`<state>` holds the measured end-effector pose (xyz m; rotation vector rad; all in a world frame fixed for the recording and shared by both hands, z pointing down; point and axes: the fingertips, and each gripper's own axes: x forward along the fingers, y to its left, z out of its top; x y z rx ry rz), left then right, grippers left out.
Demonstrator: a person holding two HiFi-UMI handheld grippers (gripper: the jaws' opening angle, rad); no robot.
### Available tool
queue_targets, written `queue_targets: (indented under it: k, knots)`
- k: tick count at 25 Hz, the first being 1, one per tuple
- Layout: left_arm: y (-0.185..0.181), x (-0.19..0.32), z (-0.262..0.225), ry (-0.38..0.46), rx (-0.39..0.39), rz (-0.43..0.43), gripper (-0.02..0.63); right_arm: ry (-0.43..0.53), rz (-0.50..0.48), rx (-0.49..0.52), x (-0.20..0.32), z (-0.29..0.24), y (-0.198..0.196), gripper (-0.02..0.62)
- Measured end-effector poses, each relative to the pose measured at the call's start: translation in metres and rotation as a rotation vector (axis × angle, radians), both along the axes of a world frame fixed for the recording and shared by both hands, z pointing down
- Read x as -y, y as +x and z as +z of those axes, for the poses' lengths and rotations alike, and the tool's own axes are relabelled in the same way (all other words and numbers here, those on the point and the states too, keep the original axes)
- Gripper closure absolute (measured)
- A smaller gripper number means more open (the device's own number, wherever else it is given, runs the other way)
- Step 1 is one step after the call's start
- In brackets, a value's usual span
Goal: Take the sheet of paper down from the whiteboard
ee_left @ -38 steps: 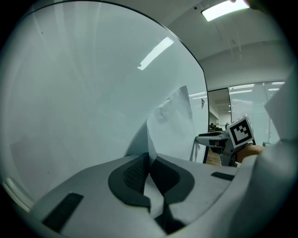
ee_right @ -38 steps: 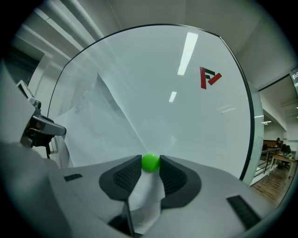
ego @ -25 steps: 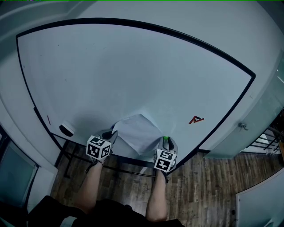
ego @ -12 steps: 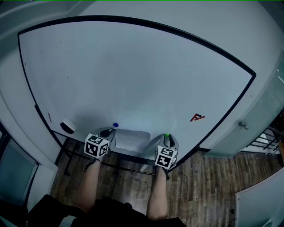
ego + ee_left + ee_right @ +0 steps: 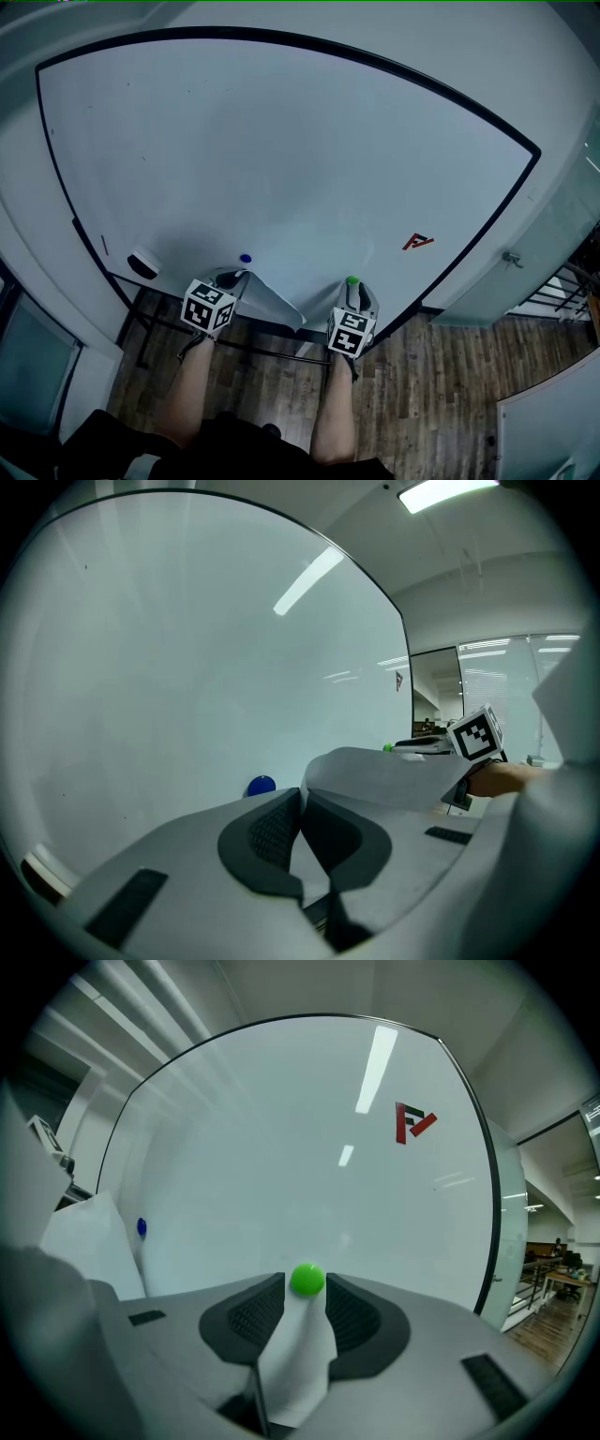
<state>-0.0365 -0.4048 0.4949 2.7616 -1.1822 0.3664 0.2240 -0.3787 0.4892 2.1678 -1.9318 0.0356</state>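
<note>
Sheet of paper [image 5: 273,303] pinched in left tongs [image 5: 302,797] (drooping rightward), right tongs [image 5: 306,1286] gripping green magnet [image 5: 307,1279]

White whiteboard [image 5: 281,141], black-framed — green magnet [image 5: 307,1280], blue magnet [image 5: 246,259], red logo [image 5: 417,243], white paper [image 5: 267,300].

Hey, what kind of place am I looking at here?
Most likely an office or meeting room: a large wall-mounted whiteboard, wood-look floor below it, and desks in an open area past the board's right edge.

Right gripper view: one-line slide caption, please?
The right hand-held gripper grips a green magnet at the whiteboard; loose paper hangs at left.
</note>
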Motion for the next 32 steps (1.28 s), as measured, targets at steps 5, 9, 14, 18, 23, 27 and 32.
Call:
queue_targets:
  k: [5, 9, 14, 18, 23, 27, 32]
  knots:
    - [0.008, -0.006, -0.005, 0.021, 0.02, 0.032, 0.586, 0.007, 0.013, 0.009, -0.014, 0.001, 0.0, 0.462]
    - [0.015, -0.011, -0.006, 0.028, 0.021, 0.053, 0.586, 0.007, 0.017, 0.015, -0.023, 0.0, 0.001, 0.462]
    - [0.026, -0.021, -0.009, 0.038, 0.026, 0.077, 0.586, 0.026, 0.021, 0.027, -0.037, -0.001, 0.004, 0.462]
    - [0.033, -0.03, -0.012, 0.053, 0.027, 0.089, 0.586, 0.026, 0.019, 0.043, -0.048, -0.001, 0.005, 0.463]
    - [0.037, -0.041, -0.017, 0.07, 0.015, 0.082, 0.586, 0.025, 0.004, 0.054, -0.064, -0.003, 0.005, 0.476]
    - [0.04, -0.052, -0.02, 0.077, 0.005, 0.073, 0.586, 0.027, -0.009, 0.061, -0.074, -0.006, 0.004, 0.495]
    - [0.042, -0.066, -0.023, 0.081, -0.005, 0.065, 0.586, 0.02, -0.028, 0.062, -0.085, -0.007, 0.003, 0.517]
